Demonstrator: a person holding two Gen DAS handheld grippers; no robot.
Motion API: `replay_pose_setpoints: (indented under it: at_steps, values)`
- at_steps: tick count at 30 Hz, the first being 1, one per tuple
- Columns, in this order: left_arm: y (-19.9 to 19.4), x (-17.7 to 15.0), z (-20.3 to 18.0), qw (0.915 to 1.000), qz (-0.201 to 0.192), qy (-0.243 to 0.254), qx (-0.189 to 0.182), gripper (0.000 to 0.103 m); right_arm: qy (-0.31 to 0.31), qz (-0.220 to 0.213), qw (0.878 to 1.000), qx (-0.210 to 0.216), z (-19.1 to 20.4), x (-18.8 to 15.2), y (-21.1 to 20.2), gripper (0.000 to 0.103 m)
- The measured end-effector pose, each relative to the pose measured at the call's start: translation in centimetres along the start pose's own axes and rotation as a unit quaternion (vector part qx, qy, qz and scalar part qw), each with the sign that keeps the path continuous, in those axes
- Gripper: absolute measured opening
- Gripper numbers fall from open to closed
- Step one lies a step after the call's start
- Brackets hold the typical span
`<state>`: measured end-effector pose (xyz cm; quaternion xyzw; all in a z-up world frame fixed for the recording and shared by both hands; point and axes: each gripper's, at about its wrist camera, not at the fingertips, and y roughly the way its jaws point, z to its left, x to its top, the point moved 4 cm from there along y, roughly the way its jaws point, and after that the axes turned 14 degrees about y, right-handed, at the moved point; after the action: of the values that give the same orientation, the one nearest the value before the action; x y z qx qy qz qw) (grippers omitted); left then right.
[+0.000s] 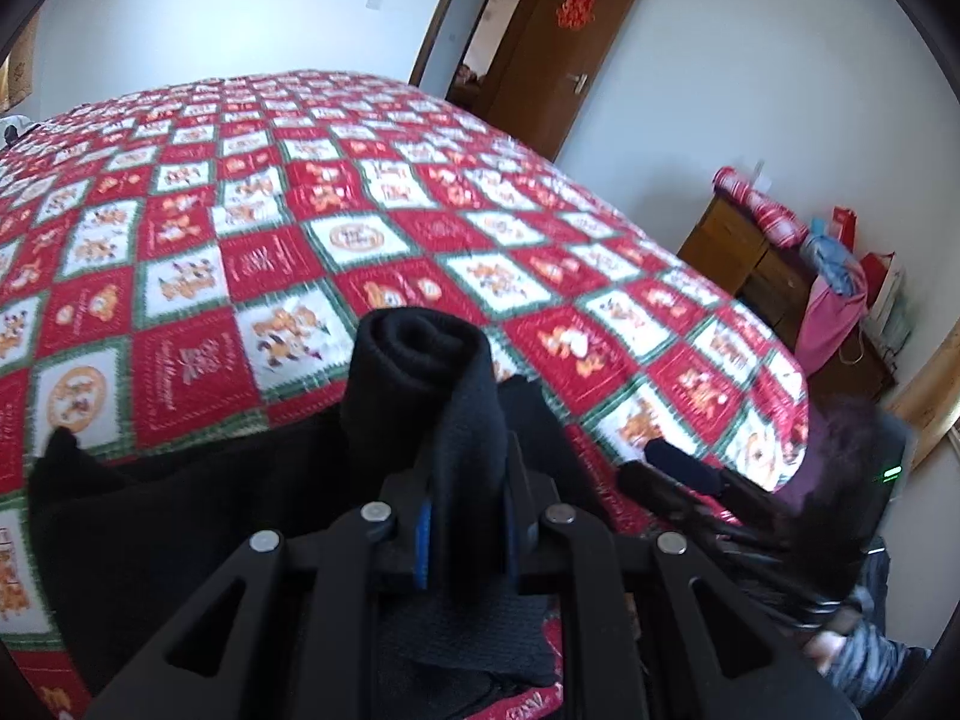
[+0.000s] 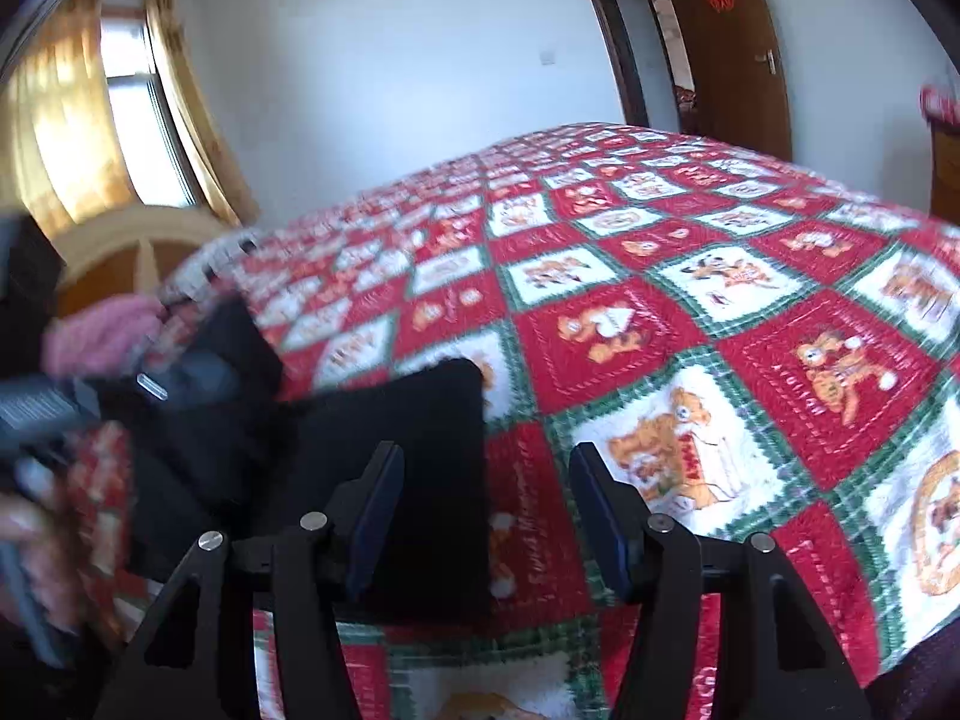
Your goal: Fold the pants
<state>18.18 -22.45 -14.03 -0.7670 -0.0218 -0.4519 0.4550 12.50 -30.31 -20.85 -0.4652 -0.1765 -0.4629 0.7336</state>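
Black pants lie on a bed with a red, white and green patchwork blanket. My left gripper is shut on a bunched fold of the pants, which rises in a thick roll between the fingers. In the right wrist view the pants lie flat at the near left of the blanket. My right gripper is open and empty, its left finger over the pants' right edge. The right gripper also shows blurred in the left wrist view.
An open brown door is behind the bed. A wooden cabinet with red rolls, bags and pink cloth stands at the right. A window with yellow curtains and a pale headboard are at the left.
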Motion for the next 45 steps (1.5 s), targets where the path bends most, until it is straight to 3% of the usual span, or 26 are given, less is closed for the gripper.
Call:
replay_pose_setpoints:
  at_steps: [7,11,16,20,23,25,31,36,39,40,41,45]
  values:
    - [3.2,-0.1,-0.8,0.9993,0.037,0.011,-0.004,0.02,0.009,0.063,0.994,0.09,1.6,-1.1,1.1,0.059]
    - [2.1,0.7,-1.4,0.9996,0.02,0.006,-0.021,0.029,-0.003,0.098,0.989,0.107,2.6,-2.2,2.1,0.059]
    - [-1.8,1.5,-1.9,0.9986,-0.047,0.015,-0.019,0.07,0.019,0.107,0.986,0.13,2.4,-2.0,2.2,0.059]
    - [-4.1,0.2,-0.2,0.9973,-0.064,0.021,0.029,0.073,0.063,0.12,0.977,0.163,1.7,-1.7,2.3,0.068]
    - [-5.4,-2.6,2.4,0.993,-0.056,0.025,0.101,0.073,0.075,0.119,0.971,0.193,1.9,-1.4,1.7,0.07]
    - [-5.8,-4.4,4.0,0.9879,-0.051,0.025,0.145,0.073,0.06,0.106,0.974,0.189,2.4,-1.6,0.9,0.073]
    - [-6.2,-9.4,7.2,0.9771,-0.046,-0.015,0.207,0.076,0.009,0.103,0.984,0.146,4.5,-2.9,1.5,0.074]
    - [-5.6,-11.1,7.9,0.977,-0.043,-0.036,0.206,0.076,0.005,0.083,0.99,0.113,5.3,-3.2,2.3,0.074]
    - [-5.6,-11.1,7.6,0.9761,-0.045,-0.027,0.211,0.078,-0.006,0.061,0.996,0.065,5.3,-3.2,2.8,0.074]
    - [-5.6,-11.1,7.7,0.9763,-0.046,-0.027,0.21,0.08,-0.002,0.054,0.997,0.053,5.0,-3.0,2.7,0.069]
    - [-5.7,-11.3,7.7,0.9762,-0.046,-0.029,0.21,0.081,0.005,0.052,0.997,0.058,4.7,-2.9,2.5,0.056]
    - [-5.6,-11.6,8.0,0.976,-0.045,-0.035,0.21,0.085,0.027,0.046,0.995,0.08,3.9,-2.1,1.4,0.026]
